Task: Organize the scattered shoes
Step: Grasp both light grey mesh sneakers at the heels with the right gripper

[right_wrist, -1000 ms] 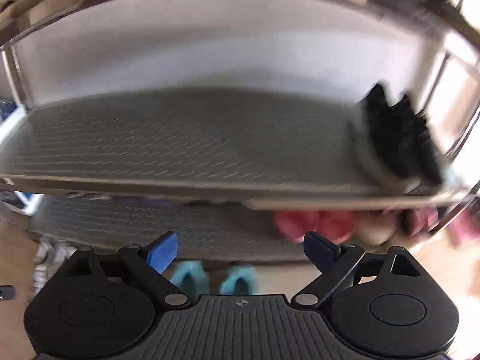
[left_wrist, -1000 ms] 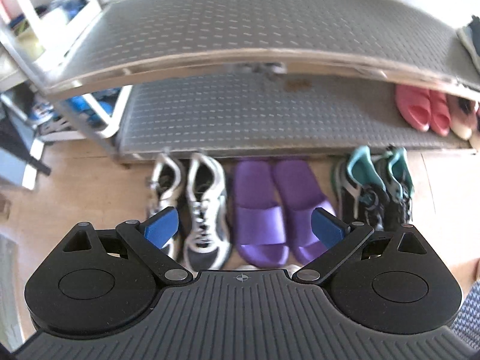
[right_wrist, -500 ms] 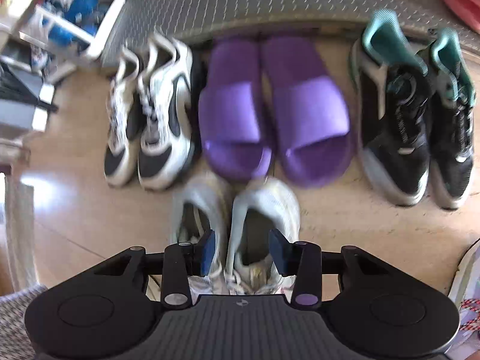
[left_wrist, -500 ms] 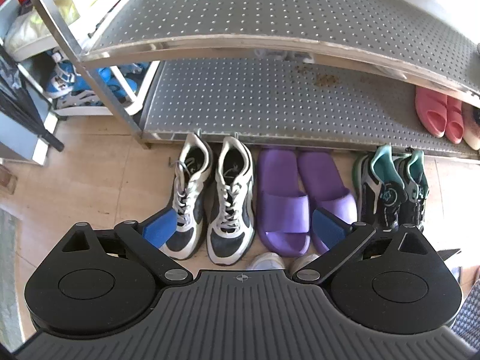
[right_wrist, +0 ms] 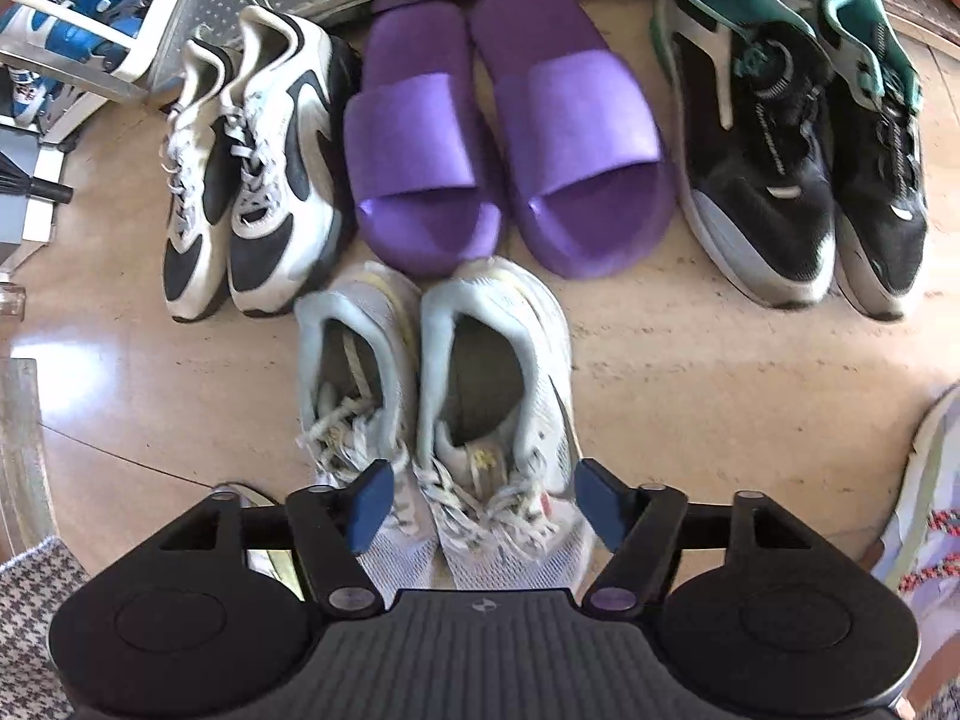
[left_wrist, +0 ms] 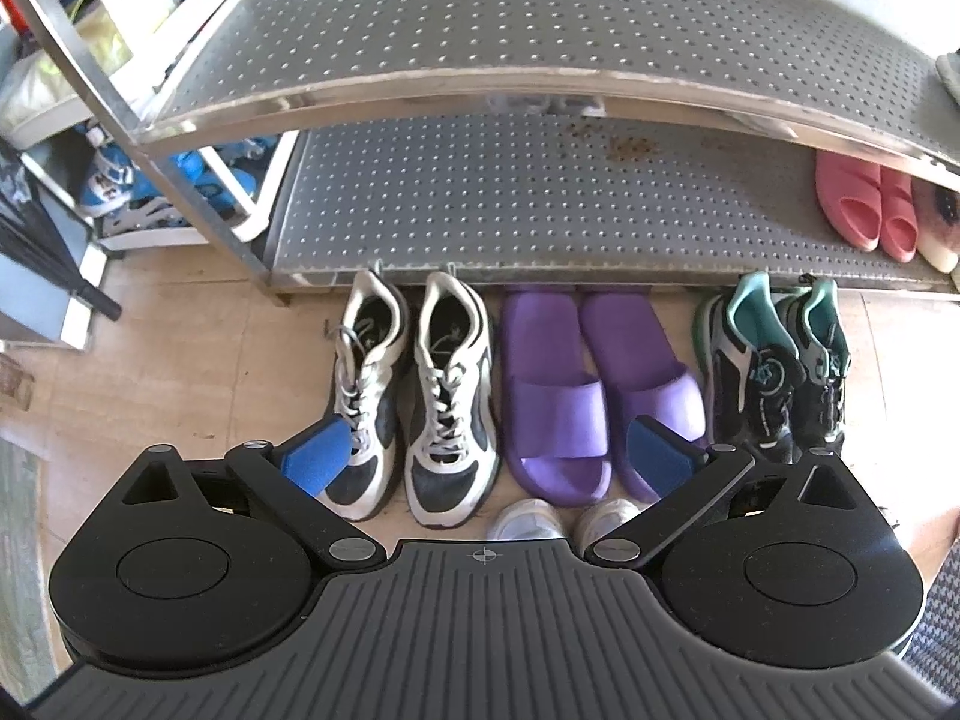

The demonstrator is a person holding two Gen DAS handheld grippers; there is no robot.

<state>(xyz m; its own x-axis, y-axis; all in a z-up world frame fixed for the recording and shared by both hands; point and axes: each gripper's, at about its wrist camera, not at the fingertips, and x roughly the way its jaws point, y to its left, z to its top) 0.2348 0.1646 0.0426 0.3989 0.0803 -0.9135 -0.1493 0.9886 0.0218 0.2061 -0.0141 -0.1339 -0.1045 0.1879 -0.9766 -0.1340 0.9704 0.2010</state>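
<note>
The right hand-held gripper [right_wrist: 483, 507] points steeply down at the pale grey sneakers [right_wrist: 438, 396] on the floor, released; its jaws have just been opening, and the laced toe of the right-hand shoe sits between them without the pads pressing. The pair's long axis runs straight away from it, heels toward the purple slides [right_wrist: 510, 138]. The left hand-held gripper [left_wrist: 486, 456] hangs open, farther off, above the row before the shelf [left_wrist: 540, 204].

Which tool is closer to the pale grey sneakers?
Right. The right tool hangs just above the pale grey sneakers, open fingers straddling one shoe's laces. The left tool sits farther back, over the white-and-black sneakers and purple slides.
</note>
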